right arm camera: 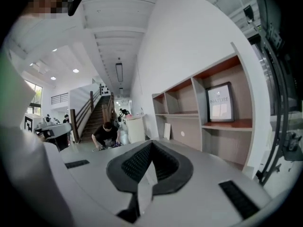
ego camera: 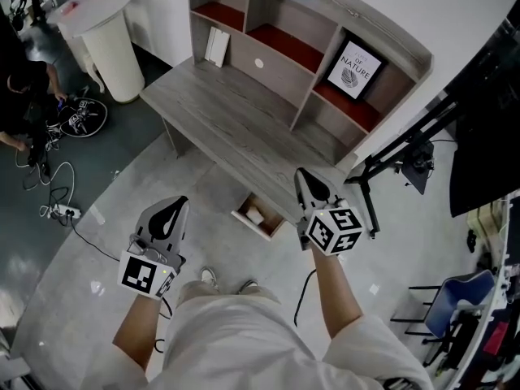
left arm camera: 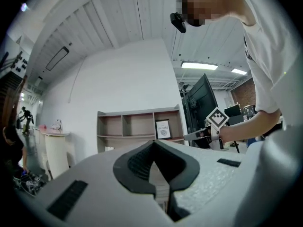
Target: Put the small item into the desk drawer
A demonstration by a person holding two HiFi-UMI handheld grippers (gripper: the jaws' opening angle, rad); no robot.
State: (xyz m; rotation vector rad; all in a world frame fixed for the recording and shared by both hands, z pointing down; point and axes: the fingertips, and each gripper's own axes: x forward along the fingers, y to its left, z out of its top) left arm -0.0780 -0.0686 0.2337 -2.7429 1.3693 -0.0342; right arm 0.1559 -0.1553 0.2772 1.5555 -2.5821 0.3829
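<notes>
Inside the open drawer [ego camera: 273, 227], the small item [ego camera: 254, 214] seems upright.

You can read one text only, on the framed picture [ego camera: 354, 70] that stands in the lower right compartment of the shelf unit [ego camera: 302, 108] on the desk [ego camera: 236, 116]. In the head view its white sheet reads "OF NATURE" above a round dark emblem. In the right gripper view you read "NATURE"; the line above is too small.
</notes>
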